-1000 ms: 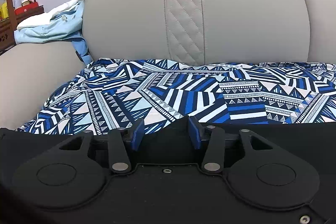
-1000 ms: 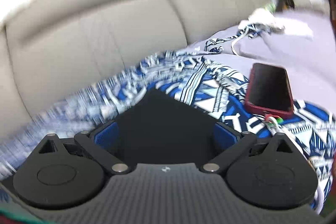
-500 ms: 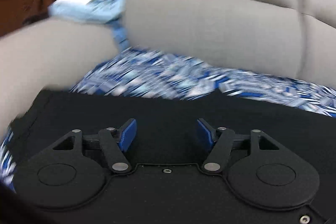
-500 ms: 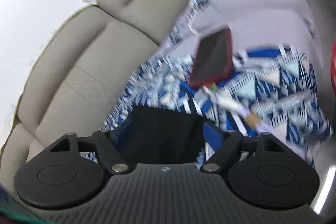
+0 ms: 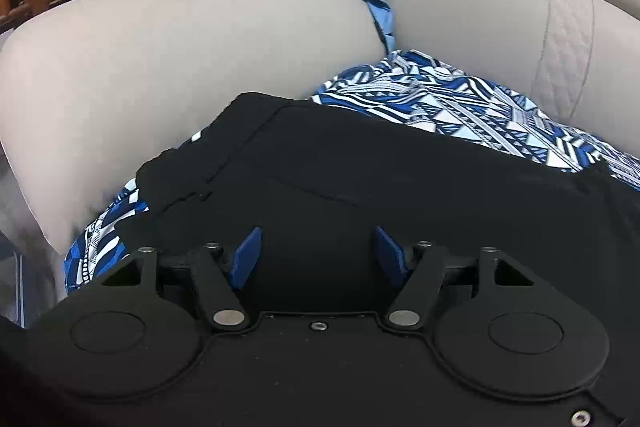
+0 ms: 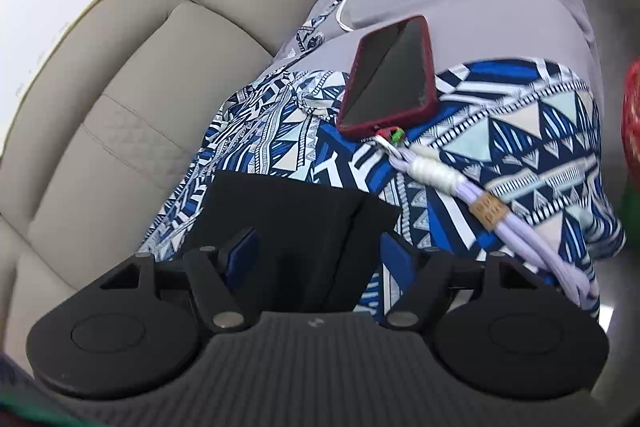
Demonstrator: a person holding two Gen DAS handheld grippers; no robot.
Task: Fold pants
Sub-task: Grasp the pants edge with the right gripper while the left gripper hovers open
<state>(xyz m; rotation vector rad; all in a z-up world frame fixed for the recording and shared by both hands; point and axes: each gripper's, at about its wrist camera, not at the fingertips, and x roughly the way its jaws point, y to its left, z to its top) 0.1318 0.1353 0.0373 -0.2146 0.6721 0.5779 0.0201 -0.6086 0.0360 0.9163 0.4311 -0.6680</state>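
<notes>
**Both grippers shift to the ends of the black pants**

The black pants lie spread on the blue patterned cloth that covers the seat of the beige sofa, and the biggest change is where the left gripper looks. A second ago it faced the sofa back square on, with the pants as only a low dark band; now it has swung toward the armrest end, and the seamed waist end of the pants fills the view in front of it. Its jaws are opening, the blue pads standing apart with dark cloth lying between them but not pinched (released, as far as the view shows).

The right gripper has rolled, so the sofa now runs diagonally. It sits over a narrow folded end of the pants, just short of the red-cased phone and the lilac cord. Its jaws are closing from wide, cloth between the pads, not yet clamped.

In my judgement this is a re-grip: each gripper is settling on an end for the next fold.
</notes>
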